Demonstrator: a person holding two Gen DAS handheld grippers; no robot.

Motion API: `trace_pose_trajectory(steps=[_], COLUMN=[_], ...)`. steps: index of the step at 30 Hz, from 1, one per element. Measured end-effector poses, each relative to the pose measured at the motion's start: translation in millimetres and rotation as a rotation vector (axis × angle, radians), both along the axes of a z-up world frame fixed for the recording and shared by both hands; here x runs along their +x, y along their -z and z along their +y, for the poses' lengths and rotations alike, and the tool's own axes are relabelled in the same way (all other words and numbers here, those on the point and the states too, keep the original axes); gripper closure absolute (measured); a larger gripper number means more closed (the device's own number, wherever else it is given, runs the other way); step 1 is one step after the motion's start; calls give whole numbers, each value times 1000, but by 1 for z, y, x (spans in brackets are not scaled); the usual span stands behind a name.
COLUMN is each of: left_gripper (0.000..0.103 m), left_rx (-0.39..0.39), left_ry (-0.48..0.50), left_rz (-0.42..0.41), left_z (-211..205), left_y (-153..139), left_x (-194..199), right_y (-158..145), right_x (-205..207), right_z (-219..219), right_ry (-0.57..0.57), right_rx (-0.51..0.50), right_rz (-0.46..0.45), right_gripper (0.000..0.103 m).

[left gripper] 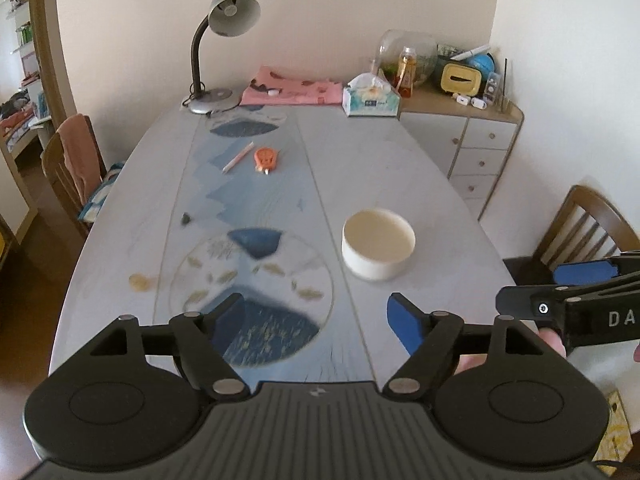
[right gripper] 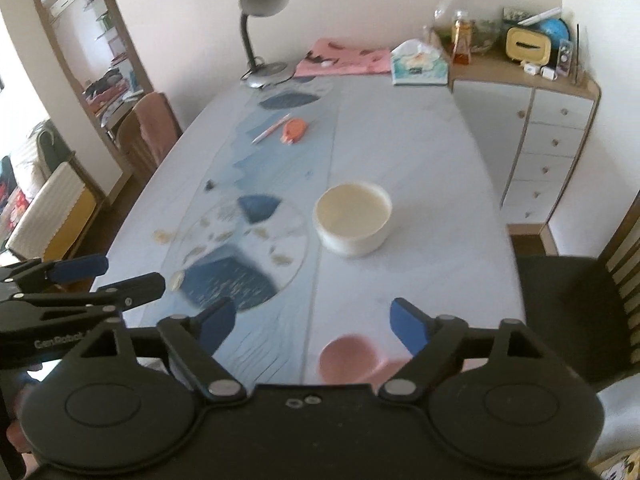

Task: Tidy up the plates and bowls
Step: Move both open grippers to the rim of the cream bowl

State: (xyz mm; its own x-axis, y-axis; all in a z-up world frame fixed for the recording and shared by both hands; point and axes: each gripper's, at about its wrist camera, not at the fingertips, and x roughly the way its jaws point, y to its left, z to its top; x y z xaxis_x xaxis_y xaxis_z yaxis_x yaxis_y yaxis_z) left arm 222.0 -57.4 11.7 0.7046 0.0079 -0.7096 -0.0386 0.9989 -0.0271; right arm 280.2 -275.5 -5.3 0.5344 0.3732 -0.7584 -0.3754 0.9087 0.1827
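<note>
At the far left a wooden chair [left gripper: 68,168] with a brown cloth draped on its back stands beside the surface [left gripper: 420,184], which is covered by a pale blue patterned cloth.

Left tongs [left gripper: 316,320]: jaws well apart, with nothing between the blue pads; only the patterned cloth shows in the gap. No earlier state is given here.

At the far end of the surface, from left: a grey desk lamp [left gripper: 224,40], a folded pink cloth [left gripper: 292,90] and a tissue box [left gripper: 370,96]. Nearer the middle lie a pen [left gripper: 239,157] and, just beside it, an orange object [left gripper: 265,159] (type not discernible).

The cream bowl [left gripper: 378,242] stands upright on the right half of the surface, ahead of both tongs and touched by neither. In the right wrist view a pink bowl [right gripper: 350,356] sits at the near edge, just ahead of the right tongs and partly hidden by their frame.

Right tongs [right gripper: 312,322]: jaws spread wide, gripping nothing; the pink bowl lies below and between the pads without visible contact (blur limits certainty).

To the right, a white drawer cabinet [left gripper: 476,152] carries clutter, and a second wooden chair [left gripper: 588,224] stands beside the surface.
</note>
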Motion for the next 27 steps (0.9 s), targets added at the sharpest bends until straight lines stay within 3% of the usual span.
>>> trace_pose_trajectory(steps=[3, 12, 27], left_gripper=[25, 25, 25], left_rx=[9, -5, -23], left_ry=[-16, -33, -89], left_rz=[-3, 34, 192], left_z=[-9, -29, -37], left_y=[1, 23, 92], left_x=[28, 115, 213], right_y=[2, 27, 89], right_x=[26, 112, 199], right_z=[-8, -27, -15], right_ry=[10, 36, -1], right_rx=[-10, -11, -50], right_rz=[-17, 23, 156], right_gripper=[7, 7, 15])
